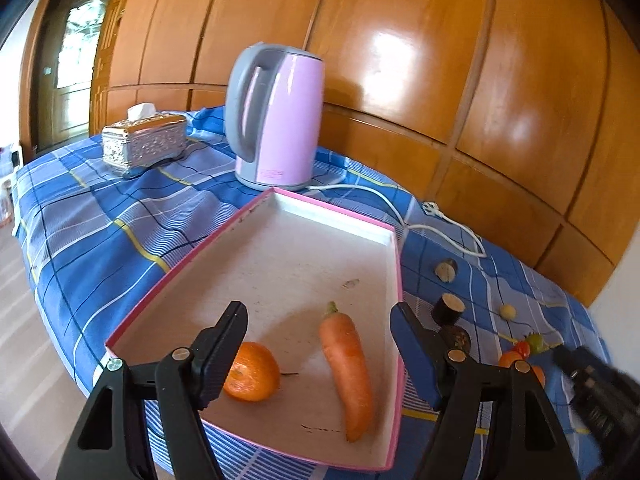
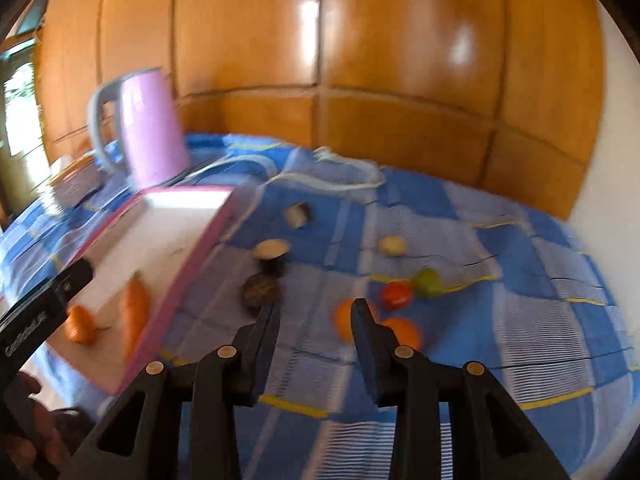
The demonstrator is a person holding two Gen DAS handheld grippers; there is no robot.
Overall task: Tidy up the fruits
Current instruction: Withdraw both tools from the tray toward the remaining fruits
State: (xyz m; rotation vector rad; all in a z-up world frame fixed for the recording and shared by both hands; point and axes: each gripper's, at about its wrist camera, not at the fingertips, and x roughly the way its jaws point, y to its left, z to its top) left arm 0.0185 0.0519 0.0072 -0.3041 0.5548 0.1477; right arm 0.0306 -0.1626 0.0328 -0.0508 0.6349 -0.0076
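Orange fruit waits just ahead of our right hand-held gripper (image 2: 316, 320).
We see both jaws slightly parted, empty; the left hand-held gripper (image 1: 320, 344) spread, empty, over the pink tray (image 1: 256, 208) holding an orange (image 1: 252, 372) and carrot (image 1: 348, 364). We judge the oranges (image 2: 404, 332) light, firm, rollable: pinch across the middle. Beyond: checked cloth (image 2: 520, 320) on the desk, kettle (image 1: 276, 120), wood panelling (image 1: 440, 60).

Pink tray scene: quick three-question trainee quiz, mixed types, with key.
1. True or false: the carrot lies inside the pink tray.
2. What stands just behind the tray's far end? A) purple kettle B) tissue box C) plug
3. Fill in: the left tongs hold ____.

Key:
1. True; an orange lies there too.
2. A.
3. Nothing; their jaws stand open over the tray.
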